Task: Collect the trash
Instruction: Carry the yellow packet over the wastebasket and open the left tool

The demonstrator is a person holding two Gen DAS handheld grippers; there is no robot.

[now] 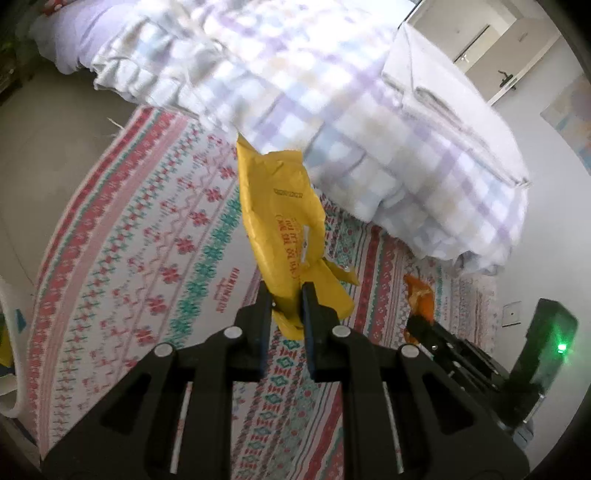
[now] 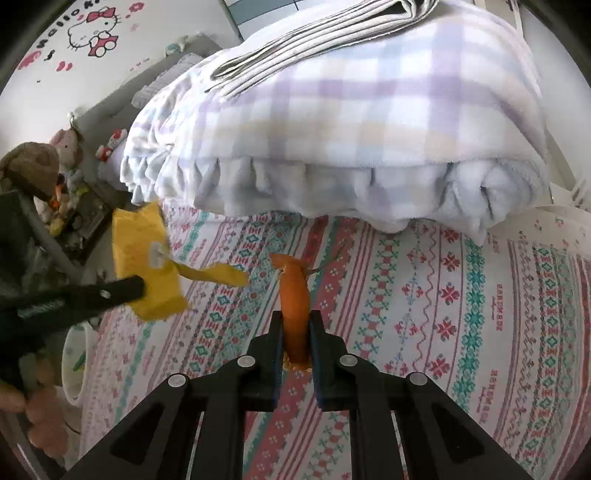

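Observation:
My left gripper [image 1: 286, 291] is shut on a crumpled yellow wrapper [image 1: 280, 214] with red print, held up above the patterned rug [image 1: 147, 258]. The right wrist view catches the same yellow wrapper [image 2: 144, 258] at the left, clamped in the left gripper [image 2: 142, 286]. My right gripper [image 2: 295, 321] is shut on an orange wrapper [image 2: 293, 291] that sticks up between its black fingers, just above the rug [image 2: 443, 295]. In the left wrist view the orange wrapper [image 1: 419, 295] and the right gripper [image 1: 417, 323] appear at the right, low over the rug.
A bed with a plaid blanket [image 2: 351, 110] and folded white bedding [image 2: 314, 33] borders the rug's far side. Toys and clutter [image 2: 62, 192] lie on the floor at the left. A white bin [image 2: 74, 362] stands at lower left, beside a person's hand [image 2: 40, 413].

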